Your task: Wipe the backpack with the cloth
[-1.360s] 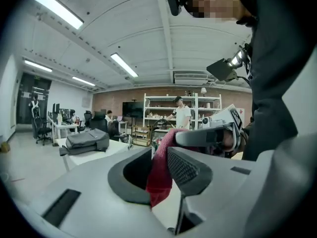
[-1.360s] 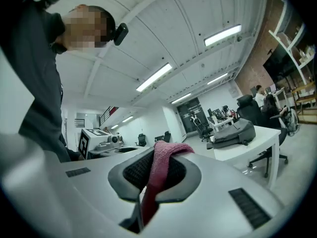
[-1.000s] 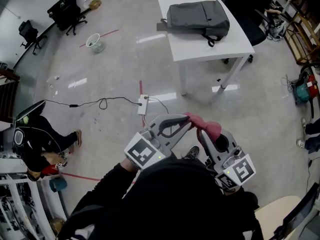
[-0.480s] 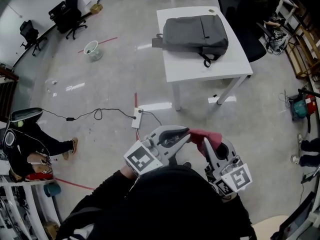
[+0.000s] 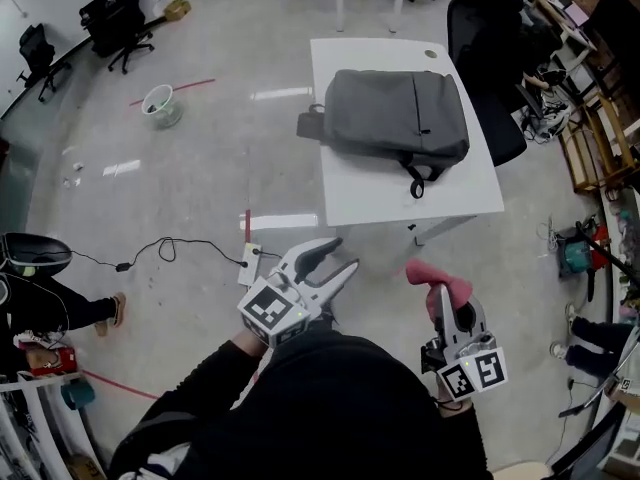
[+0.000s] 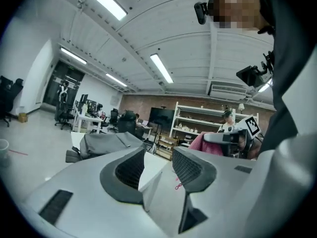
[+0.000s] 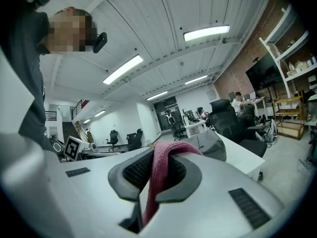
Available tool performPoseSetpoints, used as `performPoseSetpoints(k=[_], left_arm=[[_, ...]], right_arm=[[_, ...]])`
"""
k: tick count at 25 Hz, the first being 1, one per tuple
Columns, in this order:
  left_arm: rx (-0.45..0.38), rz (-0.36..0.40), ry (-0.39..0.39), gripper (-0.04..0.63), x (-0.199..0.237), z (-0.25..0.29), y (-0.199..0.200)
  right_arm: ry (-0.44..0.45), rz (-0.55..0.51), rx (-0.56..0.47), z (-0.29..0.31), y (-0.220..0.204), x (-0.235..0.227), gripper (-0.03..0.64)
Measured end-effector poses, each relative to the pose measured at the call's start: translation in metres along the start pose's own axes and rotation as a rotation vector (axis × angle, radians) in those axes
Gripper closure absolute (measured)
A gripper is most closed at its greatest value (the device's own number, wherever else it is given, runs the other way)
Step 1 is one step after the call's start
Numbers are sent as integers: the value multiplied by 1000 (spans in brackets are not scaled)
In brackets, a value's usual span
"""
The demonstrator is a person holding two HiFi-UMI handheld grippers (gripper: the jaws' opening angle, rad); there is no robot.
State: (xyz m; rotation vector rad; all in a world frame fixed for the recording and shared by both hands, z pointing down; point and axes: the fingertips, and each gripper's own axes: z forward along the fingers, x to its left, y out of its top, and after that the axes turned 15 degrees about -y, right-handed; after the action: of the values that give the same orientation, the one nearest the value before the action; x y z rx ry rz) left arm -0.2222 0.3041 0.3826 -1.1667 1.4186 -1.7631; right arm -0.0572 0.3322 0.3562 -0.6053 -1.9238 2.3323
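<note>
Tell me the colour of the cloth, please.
Pink; the cloth shows best in the right gripper view.

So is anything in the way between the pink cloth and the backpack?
Nothing I can see. The right tool holds the cloth, and only floor lies between it and the white table where the backpack rests.

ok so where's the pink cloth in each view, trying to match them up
Head view: the cloth is at lower right, below the table.
Left gripper view: the cloth is right of centre, beyond the jaws.
Right gripper view: the cloth is at bottom centre, clamped between the jaws.
Shared landmark: the grey backpack on the white table, also seen in the left gripper view and the right gripper view.
</note>
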Motion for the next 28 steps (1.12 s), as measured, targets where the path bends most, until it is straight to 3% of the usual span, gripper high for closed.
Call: performPoseSetpoints(k=[5, 14, 22, 28], left_arm=[[67, 29, 88, 414, 112, -10, 0], [170, -49, 333, 414, 295, 1, -15], [207, -272, 580, 414, 419, 22, -23], [236, -456, 605, 414, 485, 53, -45]], right_arm=[[-41, 15, 16, 78, 12, 4, 589], [53, 35, 94, 179, -8, -21, 589], [203, 6, 96, 254, 26, -66, 589], [200, 10, 154, 286, 15, -91, 589]])
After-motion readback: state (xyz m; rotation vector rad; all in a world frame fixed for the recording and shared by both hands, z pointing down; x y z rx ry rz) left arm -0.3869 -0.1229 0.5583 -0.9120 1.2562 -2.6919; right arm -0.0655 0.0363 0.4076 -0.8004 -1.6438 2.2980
